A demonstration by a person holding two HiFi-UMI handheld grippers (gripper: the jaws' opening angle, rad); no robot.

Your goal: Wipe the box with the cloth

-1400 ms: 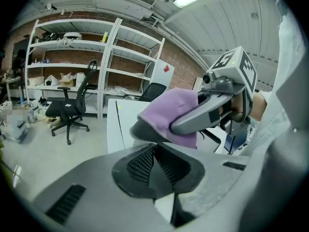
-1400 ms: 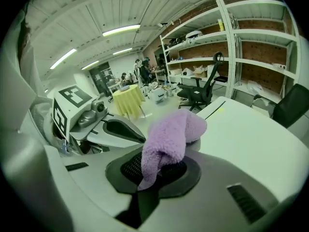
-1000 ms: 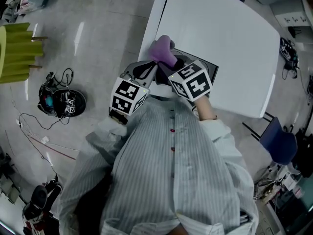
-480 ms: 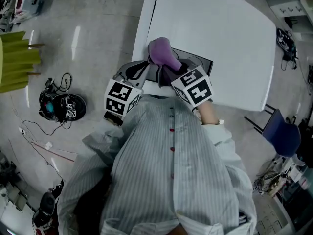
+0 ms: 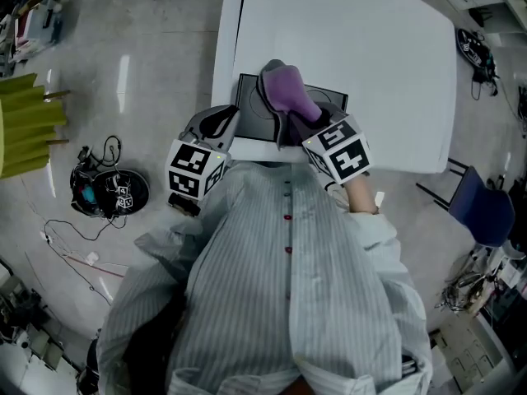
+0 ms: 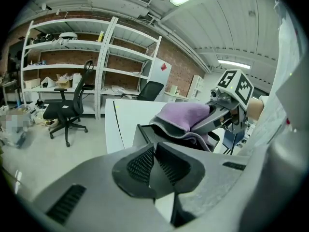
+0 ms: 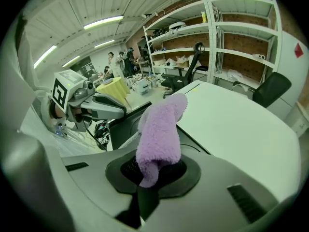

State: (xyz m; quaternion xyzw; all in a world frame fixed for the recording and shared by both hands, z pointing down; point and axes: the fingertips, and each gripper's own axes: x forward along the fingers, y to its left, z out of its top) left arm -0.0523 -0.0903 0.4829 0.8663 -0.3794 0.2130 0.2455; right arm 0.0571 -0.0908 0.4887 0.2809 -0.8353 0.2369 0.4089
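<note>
1. At the 6 o'clock edge of the white rectangular tabletop (image 5: 395,72), seen from the head view, sits the flat black box (image 5: 251,109), close to the person's striped shirt (image 5: 280,278).
2. The fluffy purple cloth (image 5: 288,93) lies over the box's top, with its free end pointing toward 12 o'clock.
3. The right claw (image 5: 298,123) reaches in from 5 o'clock and pinches the cloth's near end. In the right gripper view the purple pile rises from between the two pads, which squeeze it on both sides.
4. The left claw (image 5: 221,120) is pressed together with nothing between its pads. It hangs just beside the box's 9 o'clock side, at the tabletop's corner. Whether it touches the box cannot be told.
5. In the left gripper view the cloth and the right claw stand at 1 o'clock from the left claw's tips.
</note>
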